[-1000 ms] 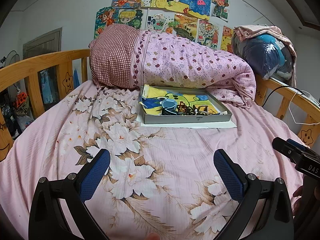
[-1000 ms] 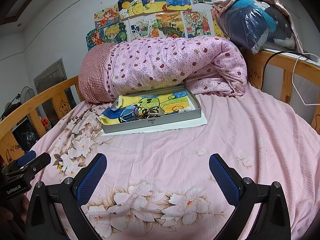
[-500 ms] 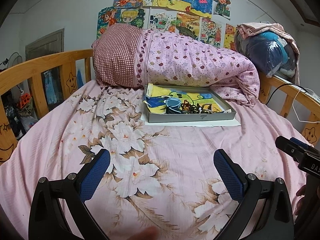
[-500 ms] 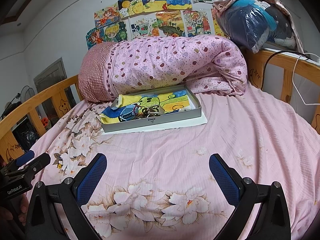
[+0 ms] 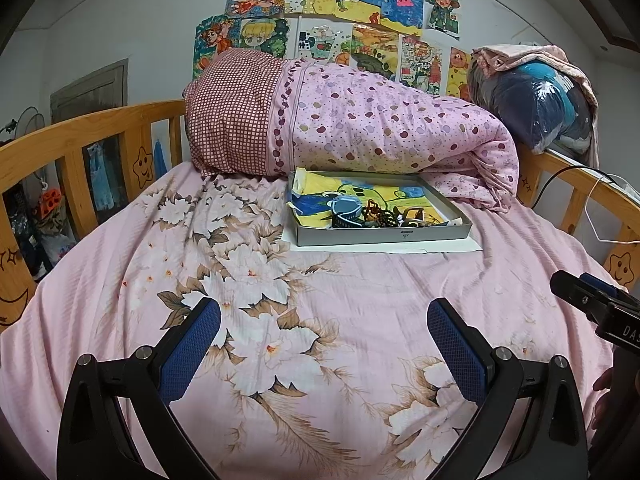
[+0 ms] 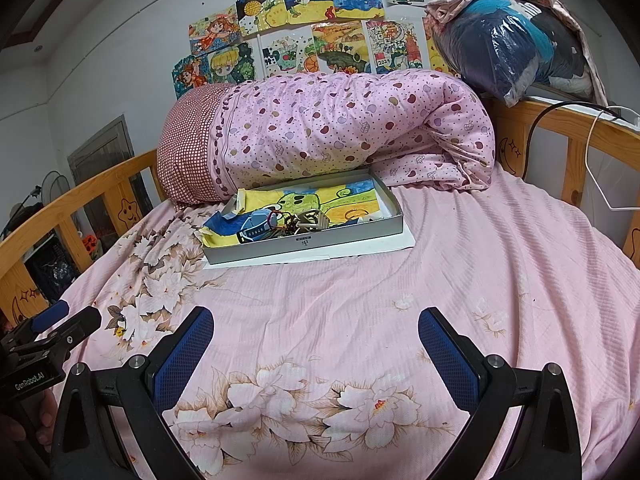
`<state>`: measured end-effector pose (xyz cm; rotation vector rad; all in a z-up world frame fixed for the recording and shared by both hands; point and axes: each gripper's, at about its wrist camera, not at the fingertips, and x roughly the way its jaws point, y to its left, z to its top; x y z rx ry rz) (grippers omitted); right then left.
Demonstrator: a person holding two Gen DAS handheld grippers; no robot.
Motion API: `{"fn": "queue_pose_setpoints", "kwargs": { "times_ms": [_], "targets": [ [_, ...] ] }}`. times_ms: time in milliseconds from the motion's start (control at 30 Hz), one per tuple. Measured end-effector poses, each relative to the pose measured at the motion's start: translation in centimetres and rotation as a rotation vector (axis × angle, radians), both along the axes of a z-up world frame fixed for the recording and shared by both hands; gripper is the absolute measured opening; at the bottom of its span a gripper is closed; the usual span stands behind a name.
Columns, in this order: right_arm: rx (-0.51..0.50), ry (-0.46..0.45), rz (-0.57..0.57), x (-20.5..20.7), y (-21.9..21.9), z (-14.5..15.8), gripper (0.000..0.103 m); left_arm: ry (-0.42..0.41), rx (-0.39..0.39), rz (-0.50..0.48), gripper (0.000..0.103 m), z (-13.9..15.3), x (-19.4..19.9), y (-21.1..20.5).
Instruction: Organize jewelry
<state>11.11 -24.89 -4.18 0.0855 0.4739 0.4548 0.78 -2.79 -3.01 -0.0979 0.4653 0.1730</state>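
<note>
Bed (image 5: 360,320): rolled quilt (image 5: 380,128), tray (image 5: 380,236) on paper.

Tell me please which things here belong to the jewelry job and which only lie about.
Belong to the job:
- grey tray
- jewelry pile inside the tray
- blue watch inside the tray
- left gripper and right gripper, both open

Only lying about:
- rolled quilt
- bagged bundle
- wall drawings

Two wrist views, low over the bed
Both face the headboard wall; the grey tray (image 5: 380,236) (image 6: 308,242) sits mid-frame, well ahead.
</note>
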Motion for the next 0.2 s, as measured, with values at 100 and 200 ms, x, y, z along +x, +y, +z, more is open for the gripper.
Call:
{"fn": "queue_pose_setpoints", "kwargs": {
  "times_ms": [100,200],
  "targets": [
    [0.0,0.002,0.001,0.08,-0.04,0.06,0.103,0.0,-0.001,0.0,0.101,0.01,0.01,-0.02],
    [-0.013,0.012,-0.005,-0.26,0.19,-0.36,0.103,0.006,-0.005,0.0,0.101,-0.04,0.08,-0.05]
  ]
}}
